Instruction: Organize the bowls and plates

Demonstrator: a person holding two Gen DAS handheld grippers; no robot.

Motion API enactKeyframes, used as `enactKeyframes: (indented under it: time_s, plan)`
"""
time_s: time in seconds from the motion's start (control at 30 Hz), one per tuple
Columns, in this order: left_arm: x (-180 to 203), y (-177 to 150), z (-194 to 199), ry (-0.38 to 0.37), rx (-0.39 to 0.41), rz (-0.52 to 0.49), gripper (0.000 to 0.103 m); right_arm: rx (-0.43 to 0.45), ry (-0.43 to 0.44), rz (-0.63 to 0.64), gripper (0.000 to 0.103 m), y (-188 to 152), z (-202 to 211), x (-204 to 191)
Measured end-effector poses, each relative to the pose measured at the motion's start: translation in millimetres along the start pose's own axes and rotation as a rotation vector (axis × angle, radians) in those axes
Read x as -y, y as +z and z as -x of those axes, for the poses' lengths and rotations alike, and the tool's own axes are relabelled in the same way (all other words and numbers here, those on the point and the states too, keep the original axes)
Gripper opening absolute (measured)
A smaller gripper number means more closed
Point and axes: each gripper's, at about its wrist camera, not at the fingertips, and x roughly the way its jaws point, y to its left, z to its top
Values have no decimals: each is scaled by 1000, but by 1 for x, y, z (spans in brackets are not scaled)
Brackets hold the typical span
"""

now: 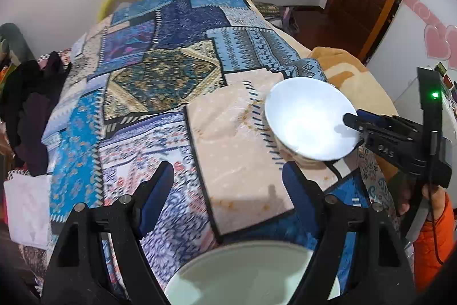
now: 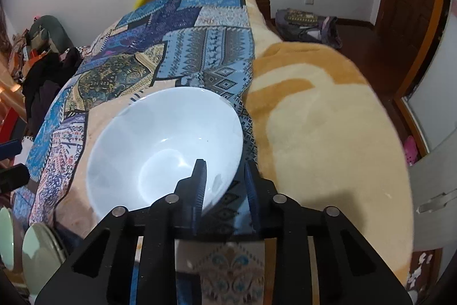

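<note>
While tilted over the quilt (image 2: 205, 47), white bowl (image 2: 160, 150) rim-pinched in right tool (image 2: 225, 179); left tool (image 1: 228, 185) agape.

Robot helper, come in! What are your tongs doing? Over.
Right tongs shut on round white ceramic bowl, rim pinched. Left tongs open, empty, above pale green plate. Nothing blocking.
</note>
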Motion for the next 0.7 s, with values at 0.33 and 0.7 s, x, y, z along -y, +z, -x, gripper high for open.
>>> enactKeyframes:
  time_s: [0.33,0.7]
  plan:
    - [9,21,-45,-30,-41,-10,78,-1,26,107,19,1,-2,-13]
    - [15,24,-97,-59,-149,17,48,-54,107,130,19,-1,-8,-22]
